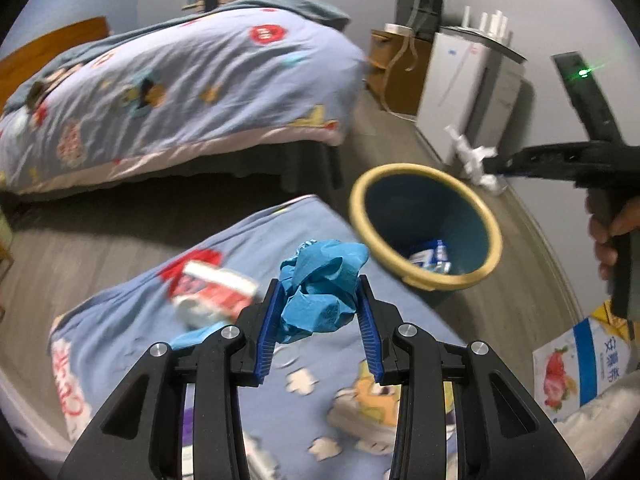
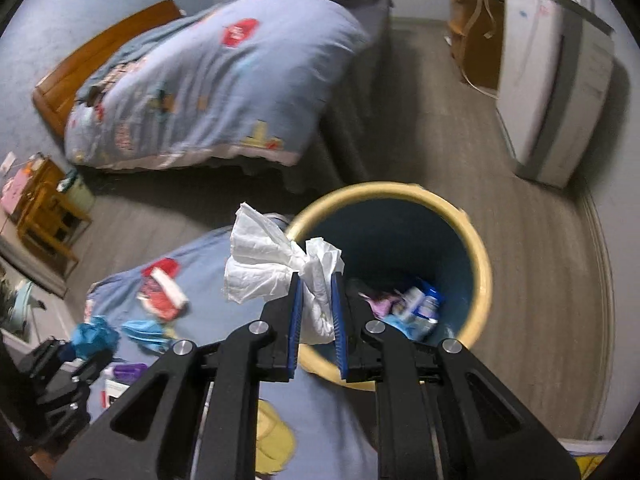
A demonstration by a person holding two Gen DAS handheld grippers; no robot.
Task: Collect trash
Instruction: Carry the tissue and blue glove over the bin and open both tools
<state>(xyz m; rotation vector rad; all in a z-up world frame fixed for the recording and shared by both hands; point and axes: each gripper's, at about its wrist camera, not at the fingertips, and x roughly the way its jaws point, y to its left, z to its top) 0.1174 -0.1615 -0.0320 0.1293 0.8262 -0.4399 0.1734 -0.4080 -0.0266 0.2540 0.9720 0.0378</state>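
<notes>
Bedroom, carton (image 1: pixel 588 364) — Chinese print, unreadable

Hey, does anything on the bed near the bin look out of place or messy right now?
Yes. Litter lies loose on the blue bedspread: a crushed red-and-white packet, a blue crumpled wad and a purple item. The bin stands upright on the floor with wrappers inside, and nothing looks spilled around it.

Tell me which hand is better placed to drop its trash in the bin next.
Right. The right gripper holds the white tissue at the bin mouth, while the left gripper, holding the blue paper wad, is over the bed.
</notes>
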